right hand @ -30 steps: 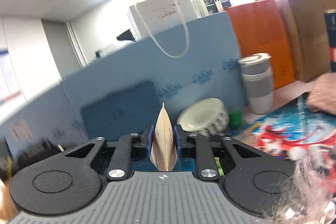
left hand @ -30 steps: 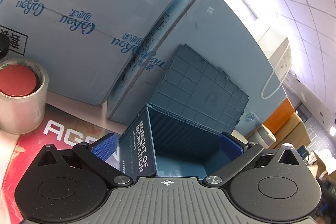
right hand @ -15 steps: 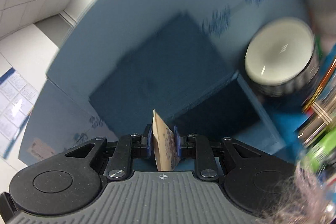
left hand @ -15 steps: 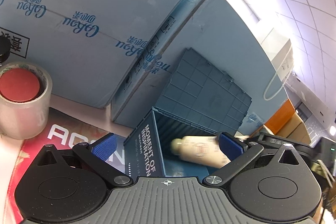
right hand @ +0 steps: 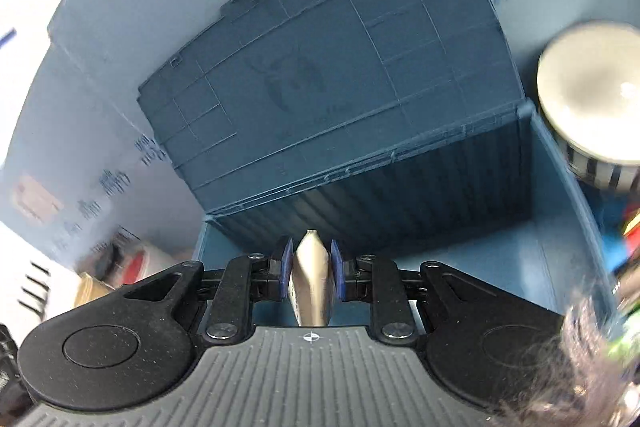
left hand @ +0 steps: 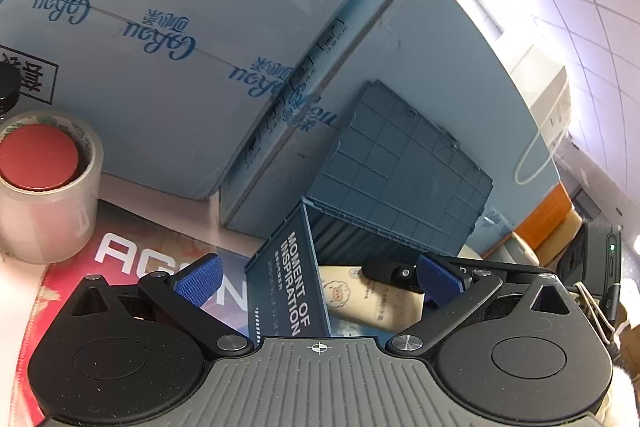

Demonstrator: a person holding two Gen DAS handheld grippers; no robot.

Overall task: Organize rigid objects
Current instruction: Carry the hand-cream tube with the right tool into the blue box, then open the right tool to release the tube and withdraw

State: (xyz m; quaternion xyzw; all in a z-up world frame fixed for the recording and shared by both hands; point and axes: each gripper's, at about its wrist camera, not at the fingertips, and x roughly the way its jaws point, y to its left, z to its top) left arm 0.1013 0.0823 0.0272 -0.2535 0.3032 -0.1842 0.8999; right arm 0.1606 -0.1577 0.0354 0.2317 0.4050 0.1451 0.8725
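Nearest the right wrist camera, the right gripper (right hand: 309, 273) is clenched on a beige tube (right hand: 312, 281), its blue pads pressing both flat sides, the crimped tail of the tube pointing up and away. Just beyond, the tube hangs inside the open mouth of the blue storage box (right hand: 568, 195), above the box's pale blue floor and close to its near left corner. Behind the tube stands the ribbed back wall of the box, and above that the box's lid (right hand: 328, 67) is swung open, leaning back against light blue cartons (right hand: 120, 27). Right of the box, touching or almost touching its right wall, a white bowl with a striped rim (right hand: 588, 99) lies tipped on its side.

From the left wrist camera, the left gripper (left hand: 316, 277) is released, its blue pads spread wide apart on either side of the box's near left wall, which carries white lettering. Neither pad clearly touches the box. Inside the box, past that wall, the beige tube (left hand: 360, 293) shows with the right gripper's fingers (left hand: 394, 273) on it. Left of the box, on a red printed mat (left hand: 120, 259), stands a roll of clear tape (left hand: 48, 195) with a red cap (left hand: 38, 157) in its core.
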